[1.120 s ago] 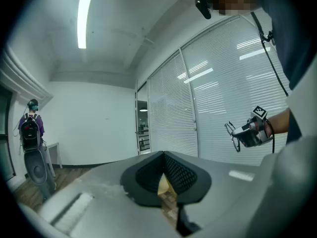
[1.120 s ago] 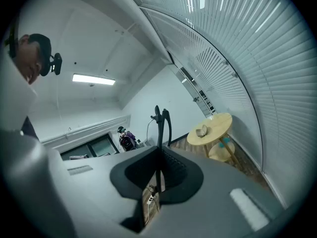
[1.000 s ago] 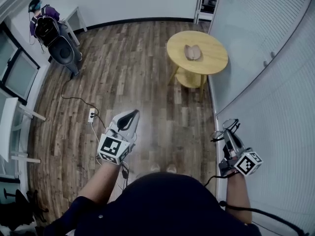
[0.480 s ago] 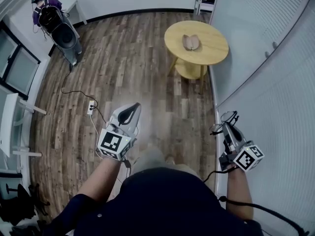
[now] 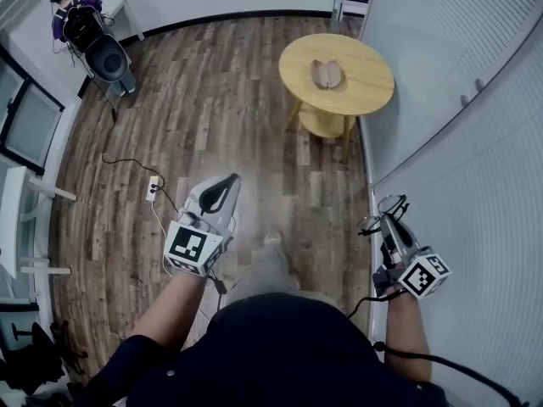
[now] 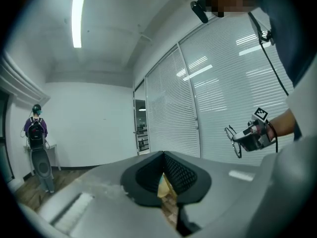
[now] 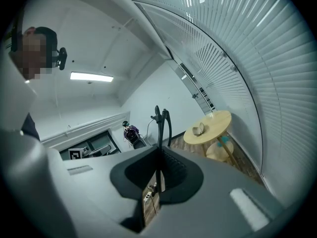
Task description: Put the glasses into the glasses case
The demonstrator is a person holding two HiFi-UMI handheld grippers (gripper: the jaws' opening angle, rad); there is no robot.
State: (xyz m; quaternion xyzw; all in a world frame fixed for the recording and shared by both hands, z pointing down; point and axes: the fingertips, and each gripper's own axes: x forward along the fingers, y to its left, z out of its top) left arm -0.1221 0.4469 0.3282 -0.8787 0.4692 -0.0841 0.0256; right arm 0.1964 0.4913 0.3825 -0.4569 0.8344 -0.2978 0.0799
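Dark-rimmed glasses (image 5: 381, 209) stick out of my right gripper (image 5: 387, 226), which is shut on one of their arms; in the right gripper view the frame (image 7: 161, 122) rises straight up from the closed jaws. An open tan glasses case (image 5: 326, 73) lies on the round yellow table (image 5: 361, 91) far ahead, also visible as the case (image 7: 198, 129) in the right gripper view. My left gripper (image 5: 224, 188) hangs over the wooden floor, its jaws together and nothing in them. From the left gripper view, the right gripper (image 6: 251, 136) with the glasses (image 6: 232, 136) is at the right.
A wall of white blinds (image 5: 475, 142) runs close along the right side. A power strip (image 5: 153, 190) with cables lies on the floor to the left. A person with a backpack (image 5: 78, 11) stands by a dark chair at the far left. The table has a lower shelf (image 5: 327, 127).
The person carrying the grippers has stepped forward across the floor, and a foot now shows below. Both grippers moved along with them. The right gripper still holds the glasses.
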